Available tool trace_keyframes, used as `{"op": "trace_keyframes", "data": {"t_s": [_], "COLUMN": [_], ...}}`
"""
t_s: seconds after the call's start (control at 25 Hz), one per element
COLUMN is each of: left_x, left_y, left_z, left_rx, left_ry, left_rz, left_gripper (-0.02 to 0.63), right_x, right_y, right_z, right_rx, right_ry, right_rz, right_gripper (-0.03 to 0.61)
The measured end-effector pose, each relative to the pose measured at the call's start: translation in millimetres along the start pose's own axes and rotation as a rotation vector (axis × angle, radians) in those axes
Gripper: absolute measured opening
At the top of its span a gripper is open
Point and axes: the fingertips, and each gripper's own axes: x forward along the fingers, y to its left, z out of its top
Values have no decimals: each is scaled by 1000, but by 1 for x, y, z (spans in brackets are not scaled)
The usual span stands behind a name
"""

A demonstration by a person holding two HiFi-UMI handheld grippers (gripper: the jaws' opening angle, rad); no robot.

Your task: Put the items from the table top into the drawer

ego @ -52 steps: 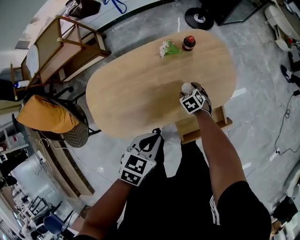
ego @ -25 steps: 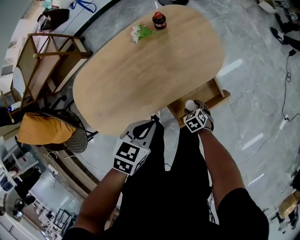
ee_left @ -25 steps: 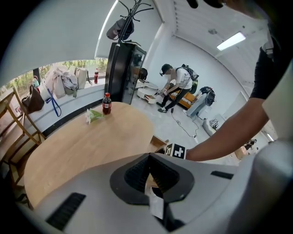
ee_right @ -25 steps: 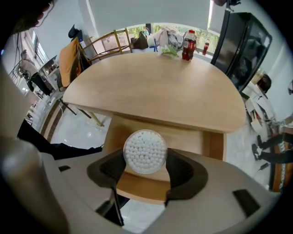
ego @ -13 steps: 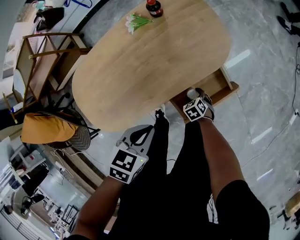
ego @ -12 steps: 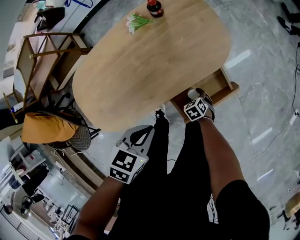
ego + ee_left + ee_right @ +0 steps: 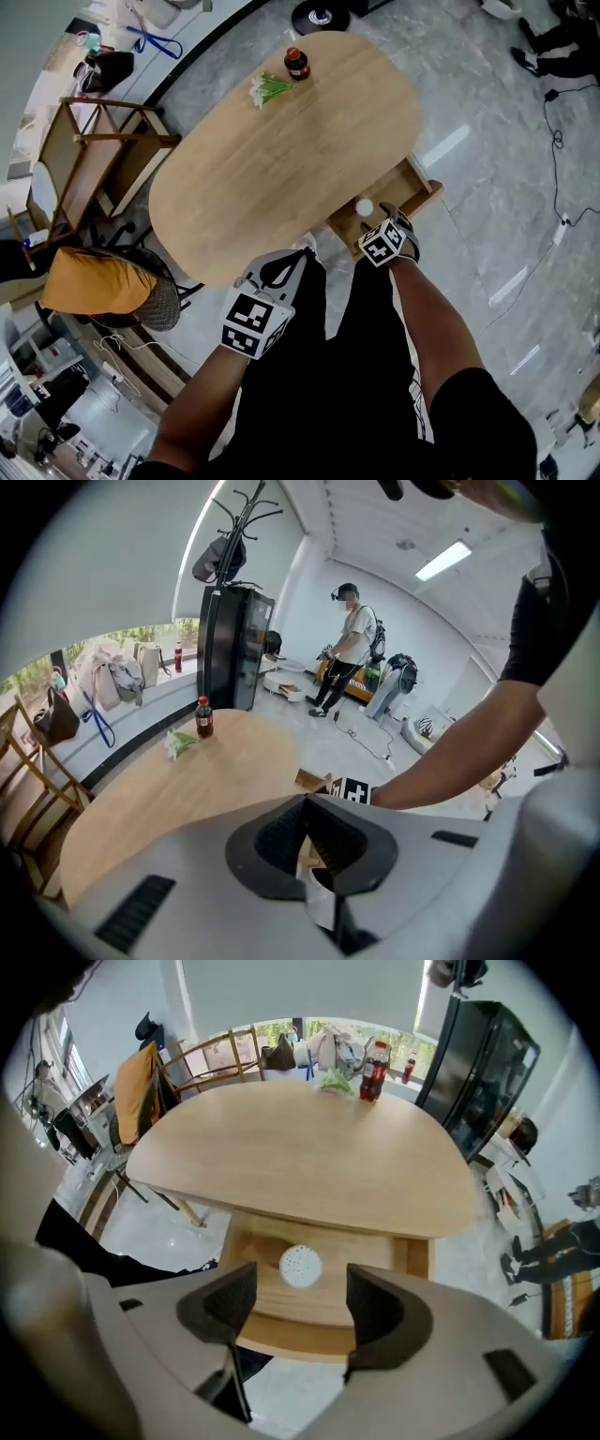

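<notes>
A white dimpled ball [image 7: 300,1266] lies loose on the floor of the open wooden drawer [image 7: 328,1321] under the table's near edge; the head view shows that ball [image 7: 364,207] in the drawer [image 7: 403,183] too. My right gripper [image 7: 300,1290] hovers just above it, open, jaws either side and not touching. A red-capped dark bottle [image 7: 296,64] and a small bunch of flowers [image 7: 267,87] stand at the oval table's [image 7: 281,159] far end. My left gripper [image 7: 300,258] is held near my legs, off the table, shut and empty [image 7: 305,803].
A chair with an orange cover [image 7: 98,281] stands left of the table, and a wooden frame chair [image 7: 103,155] beyond it. In the left gripper view a person [image 7: 352,639] stands far off beside a tall black cabinet [image 7: 230,649]. Cables [image 7: 562,141] trail on the floor at right.
My right gripper carried the white ball off the table top down over the drawer, then opened; the ball now rests in the drawer. The left gripper stayed low and shut.
</notes>
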Motion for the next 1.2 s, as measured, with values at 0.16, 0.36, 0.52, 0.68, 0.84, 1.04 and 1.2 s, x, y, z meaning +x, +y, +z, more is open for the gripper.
{"op": "trace_keyframes", "data": {"t_s": [0.16, 0.36, 0.52, 0.68, 0.84, 1.04, 1.2], "left_x": [-16, -44, -68, -93, -114, -146, -162], "left_y": [-12, -17, -22, -30, -47, -71, -90], "left_z": [22, 49, 57, 69, 85, 87, 98], "left_rx": [53, 150, 199, 176, 198, 214, 221], "left_ry": [-42, -84, -105, -151, -230, -282, -343], "left_rz": [-47, -91, -117, -141, -150, -126, -87], "left_gripper": [2, 2, 2, 2, 2, 2, 2], "right_x": [-59, -146, -241, -335, -402, -454, -489], "right_y": [9, 23, 38, 58, 66, 92, 88], "right_z": [22, 70, 110, 147, 171, 173, 167], "right_rx": [42, 108, 205, 295, 405, 355, 319], "right_ry": [-74, -214, -387, -588, -778, -877, -937], "right_rz": [-30, -76, -123, -69, 41, 79, 69], "right_gripper": [275, 263, 59, 5, 3, 3, 3]}}
